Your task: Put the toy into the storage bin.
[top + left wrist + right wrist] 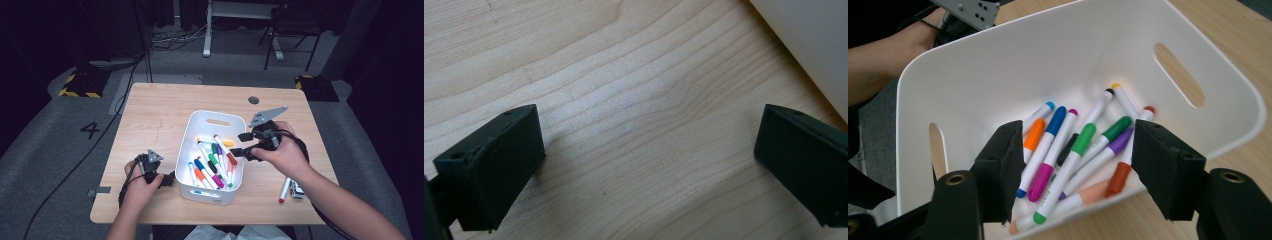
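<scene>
- Right hand-held gripper: jaws spread wide with nothing between them, poised at the right rim of the white bin, pointing in toward the markers. In the right gripper view the jaws frame the green-capped marker and the purple-capped marker.
- Left hand-held gripper: jaws apart and empty, low over the table just beside the bin's left wall.
- Markers: a loose pile on the bin floor, crossing and touching one another.
- Loose marker: red-tipped, lying on the table near the right forearm, outside the bin, beside a small white object too unclear to identify.
- Risk, double pick: the markers lie packed together, so closing the wide jaws may catch two barrels, or pinch one askew so that it slips out.
- Risk, bin shift: the bin looks light; a jaw pressing on the rim or wall could slide or tip it, the left hand-held gripper not bracing it.
- Risk, rolling: the right forearm passes close to the loose marker; a nudge could roll it toward the table's near edge.
- Risk, slip: smooth round barrels offer little hold unless gripped mid-barrel.
</scene>
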`<action>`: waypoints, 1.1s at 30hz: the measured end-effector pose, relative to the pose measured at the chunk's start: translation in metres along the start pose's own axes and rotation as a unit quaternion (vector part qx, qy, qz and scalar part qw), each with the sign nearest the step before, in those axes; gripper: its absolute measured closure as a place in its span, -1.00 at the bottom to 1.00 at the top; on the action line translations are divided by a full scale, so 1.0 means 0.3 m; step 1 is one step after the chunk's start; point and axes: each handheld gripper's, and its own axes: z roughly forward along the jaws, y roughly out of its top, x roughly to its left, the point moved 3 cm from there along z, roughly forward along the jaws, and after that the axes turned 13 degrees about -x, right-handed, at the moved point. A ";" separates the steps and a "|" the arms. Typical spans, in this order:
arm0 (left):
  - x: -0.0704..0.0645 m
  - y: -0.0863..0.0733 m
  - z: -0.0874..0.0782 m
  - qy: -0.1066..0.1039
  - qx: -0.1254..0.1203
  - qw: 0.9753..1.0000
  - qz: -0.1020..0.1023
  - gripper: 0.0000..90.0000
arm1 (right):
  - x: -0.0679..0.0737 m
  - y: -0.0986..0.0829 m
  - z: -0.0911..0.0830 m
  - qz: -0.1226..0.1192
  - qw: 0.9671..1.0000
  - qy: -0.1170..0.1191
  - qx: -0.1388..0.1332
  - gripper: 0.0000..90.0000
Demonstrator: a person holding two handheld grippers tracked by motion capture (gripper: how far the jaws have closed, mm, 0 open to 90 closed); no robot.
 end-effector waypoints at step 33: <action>0.000 0.004 0.006 0.000 0.001 1.000 -0.001 -1.00 | -0.226 -0.537 -0.192 0.124 0.982 -0.126 0.070 -0.21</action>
